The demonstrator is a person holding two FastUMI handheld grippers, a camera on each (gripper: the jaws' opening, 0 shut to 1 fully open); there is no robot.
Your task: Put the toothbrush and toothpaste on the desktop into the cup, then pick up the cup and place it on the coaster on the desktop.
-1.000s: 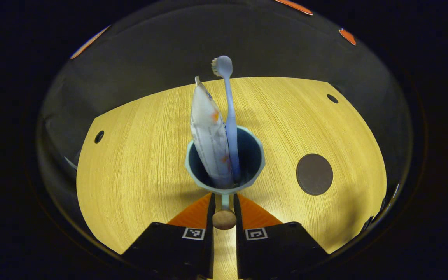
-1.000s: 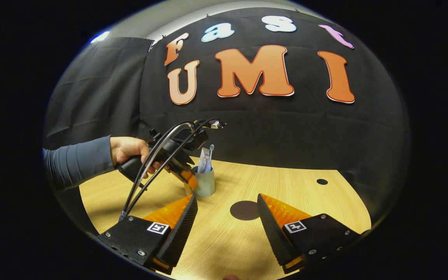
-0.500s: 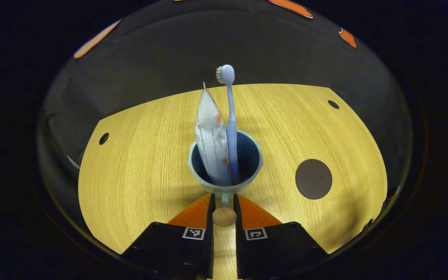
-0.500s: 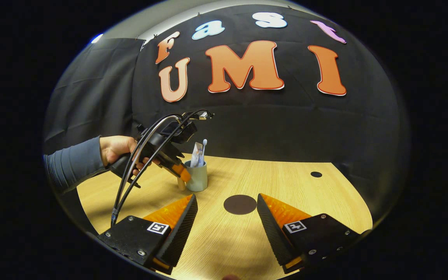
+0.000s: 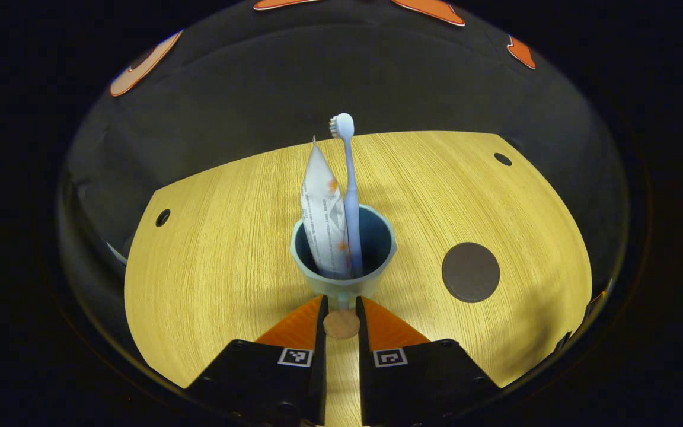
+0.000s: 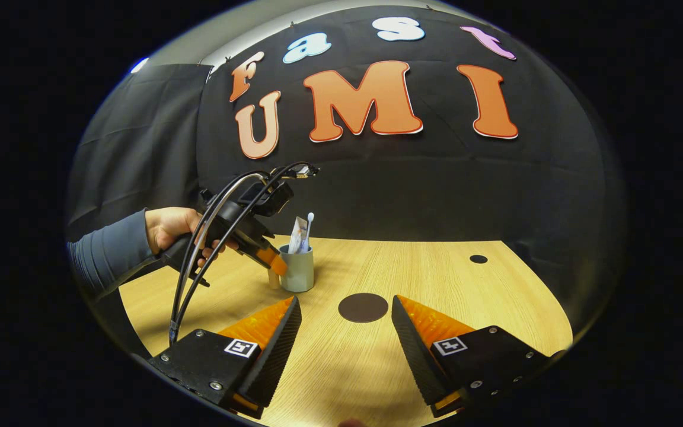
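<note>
In the left gripper view, the left gripper (image 5: 341,314) is nearly closed, its two fingers pinching the wooden handle (image 5: 341,324) of the cup (image 5: 342,261) from either side. Just beyond, the cup stands upright with the toothpaste (image 5: 325,222) and the toothbrush (image 5: 350,196) inside, leaning against each other; whether its base rests on the desk (image 5: 217,249) or rides just above it I cannot tell. The dark round coaster (image 5: 471,272) lies near, on the cup's right in that view. To do this well, I would carry the cup level and slowly, since the tall contents could tip it, and lower it squarely onto the coaster before loosening the pinch. The right gripper (image 6: 346,329) hangs wide open and empty, above the desk.
</note>
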